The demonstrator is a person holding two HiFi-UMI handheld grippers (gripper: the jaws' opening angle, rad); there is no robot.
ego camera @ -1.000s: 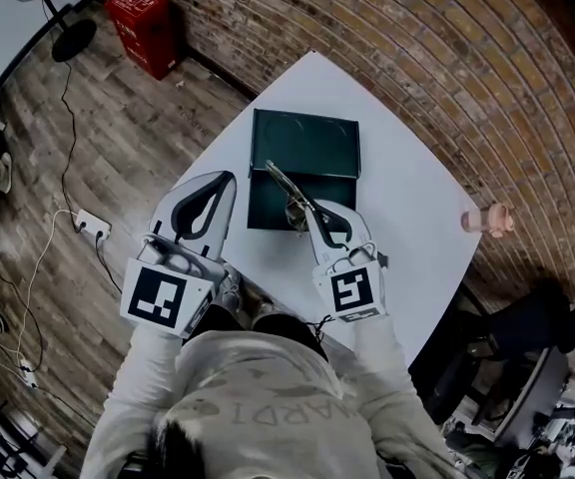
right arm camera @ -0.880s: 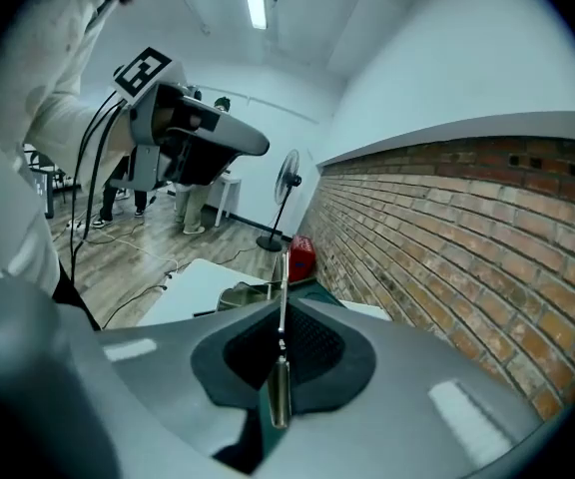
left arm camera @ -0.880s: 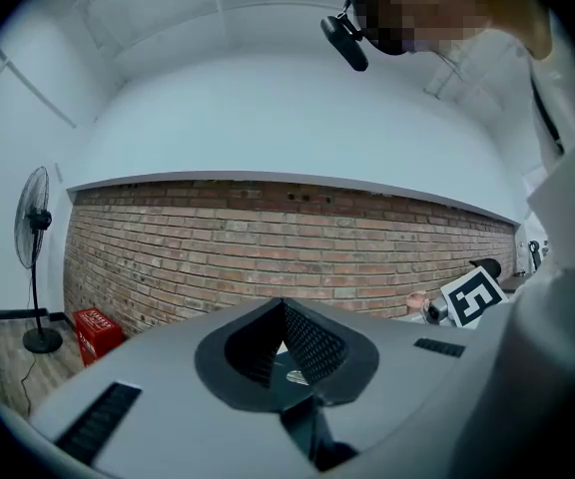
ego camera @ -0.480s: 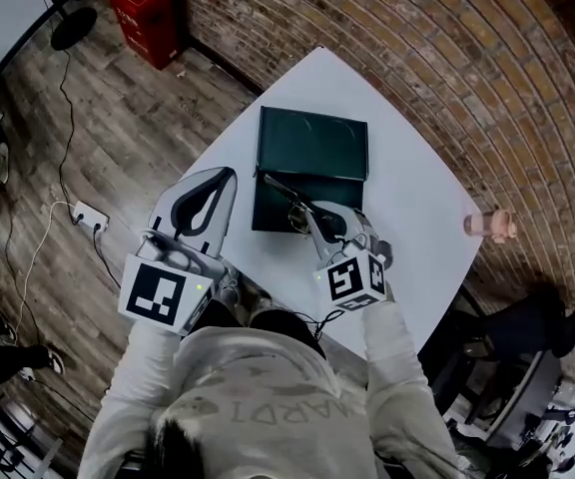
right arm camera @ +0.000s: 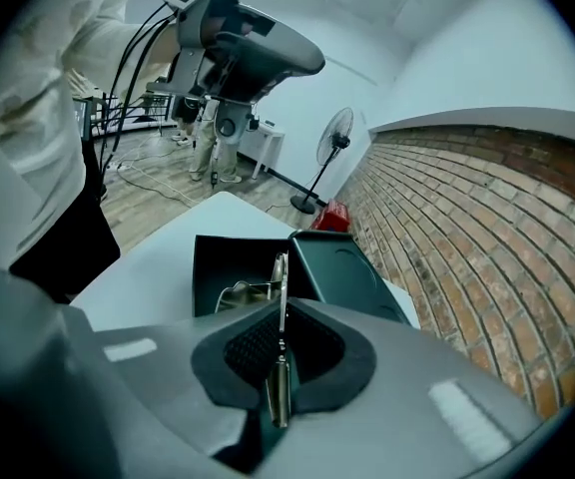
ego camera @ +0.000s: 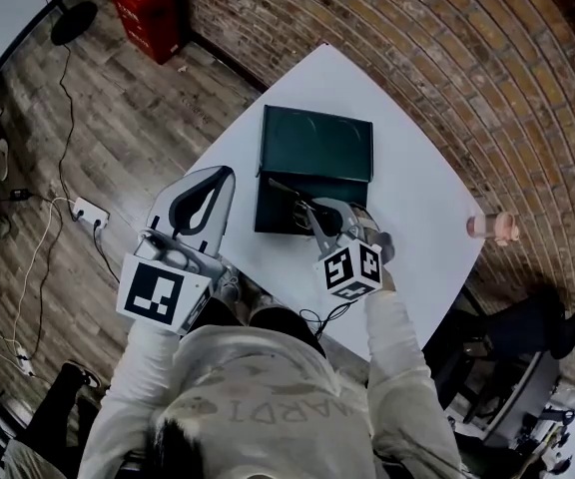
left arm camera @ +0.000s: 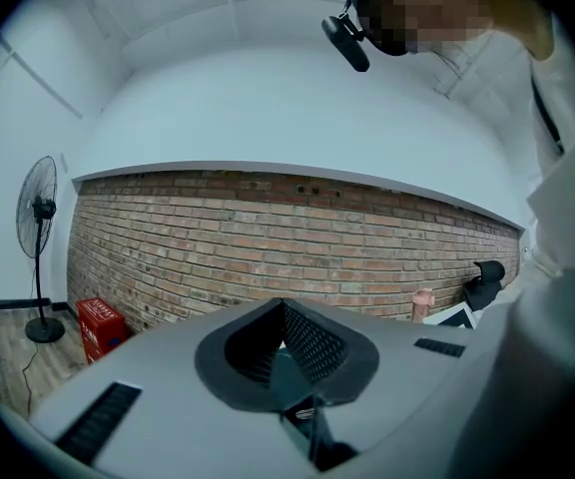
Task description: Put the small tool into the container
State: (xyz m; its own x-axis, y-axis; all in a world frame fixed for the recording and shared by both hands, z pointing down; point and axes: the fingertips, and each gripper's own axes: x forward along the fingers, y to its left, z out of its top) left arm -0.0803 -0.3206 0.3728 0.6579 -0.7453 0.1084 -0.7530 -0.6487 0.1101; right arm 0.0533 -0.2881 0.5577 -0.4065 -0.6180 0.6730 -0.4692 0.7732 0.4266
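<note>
Slim metal tool (ego camera: 289, 196) held tilted above the dark green container (ego camera: 317, 148) (lid folded open), near the table's (ego camera: 407, 198) left edge.

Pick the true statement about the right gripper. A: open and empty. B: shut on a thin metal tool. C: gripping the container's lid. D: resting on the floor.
B: the right gripper is closed on the thin metal tool, which points toward the open container.

Dark green container (ego camera: 316, 146), white table (ego camera: 417, 198)
</note>
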